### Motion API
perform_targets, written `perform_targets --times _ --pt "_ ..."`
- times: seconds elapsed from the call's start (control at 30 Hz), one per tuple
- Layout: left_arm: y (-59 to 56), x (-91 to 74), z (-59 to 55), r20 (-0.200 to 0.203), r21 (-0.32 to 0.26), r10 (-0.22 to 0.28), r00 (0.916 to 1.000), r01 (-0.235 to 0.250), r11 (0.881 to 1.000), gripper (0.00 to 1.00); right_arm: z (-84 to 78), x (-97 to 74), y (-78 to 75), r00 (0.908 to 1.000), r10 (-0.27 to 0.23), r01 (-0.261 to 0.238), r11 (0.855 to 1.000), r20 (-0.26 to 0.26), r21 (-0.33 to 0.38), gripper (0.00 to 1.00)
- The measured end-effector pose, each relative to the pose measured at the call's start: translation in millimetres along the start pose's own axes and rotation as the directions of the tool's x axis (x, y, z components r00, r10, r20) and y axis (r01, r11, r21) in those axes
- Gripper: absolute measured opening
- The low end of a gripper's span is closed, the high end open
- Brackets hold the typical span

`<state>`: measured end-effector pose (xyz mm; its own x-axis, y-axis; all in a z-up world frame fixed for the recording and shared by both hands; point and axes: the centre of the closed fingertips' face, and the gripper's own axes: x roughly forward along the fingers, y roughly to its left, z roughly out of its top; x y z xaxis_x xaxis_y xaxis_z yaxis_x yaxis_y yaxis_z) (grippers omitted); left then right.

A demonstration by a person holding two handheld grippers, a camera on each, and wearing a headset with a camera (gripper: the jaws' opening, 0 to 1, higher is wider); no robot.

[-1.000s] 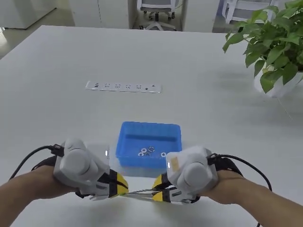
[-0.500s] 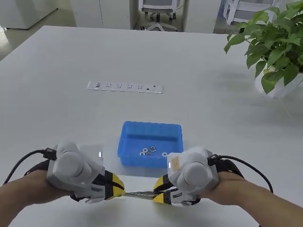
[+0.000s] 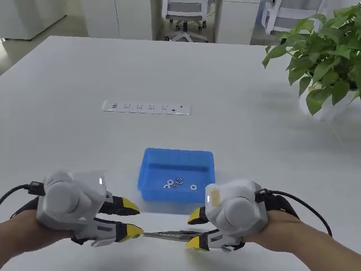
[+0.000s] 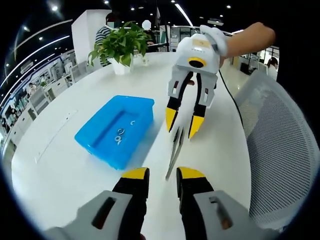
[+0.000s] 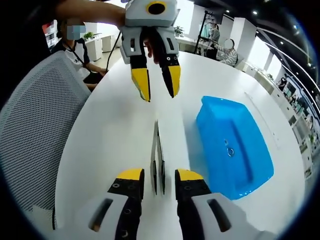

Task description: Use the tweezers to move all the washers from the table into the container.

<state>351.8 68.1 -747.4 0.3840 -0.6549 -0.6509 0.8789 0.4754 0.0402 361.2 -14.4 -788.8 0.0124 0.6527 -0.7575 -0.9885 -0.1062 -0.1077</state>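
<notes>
While flat, tweezers (image 3: 163, 232) between left gripper (image 3: 137, 218), right gripper (image 3: 192, 230).

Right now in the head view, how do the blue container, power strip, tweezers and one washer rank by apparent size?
1. Blue container, largest by area.
2. Power strip: slightly longer but thin, and farther off, so unsure.
3. Tweezers, a thin sliver.
4. Washer, a tiny ring.
</notes>
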Motion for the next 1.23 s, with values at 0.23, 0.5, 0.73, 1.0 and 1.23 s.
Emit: perform_targets --times 0.23,0.5,0.73,1.0,1.23 --pt "2.8 -12.4 8.5 0.067 -0.079 0.042 0.9969 -0.037 0.996 0.44 4.4 -30.8 -13.9 0.9912 -0.12 0.114 0.987 0.054 0.116 0.35" --pt "-0.3 -21.9 15.3 0.099 -0.137 0.076 0.9922 -0.062 0.989 0.64 6.6 -70.6 -28.9 0.958 -0.265 0.234 0.944 0.111 0.234 0.49" --pt "-0.9 -32.2 27.6 0.146 -0.168 0.121 0.9819 -0.096 0.981 0.76 8.2 -96.1 -32.4 0.9239 -0.353 0.292 0.9 0.148 0.324 0.64" --pt "-0.8 -39.5 28.9 0.176 -0.209 0.162 0.971 -0.124 0.97 0.88 -0.7 -109.3 -23.9 0.9063 -0.387 0.301 0.873 0.17 0.383 0.79" --pt "3.5 -47.4 29.3 0.203 -0.246 0.214 0.9556 -0.161 0.956 0.99 -13.0 -120.8 -21.0 0.8863 -0.43 0.326 0.844 0.173 0.426 0.92"
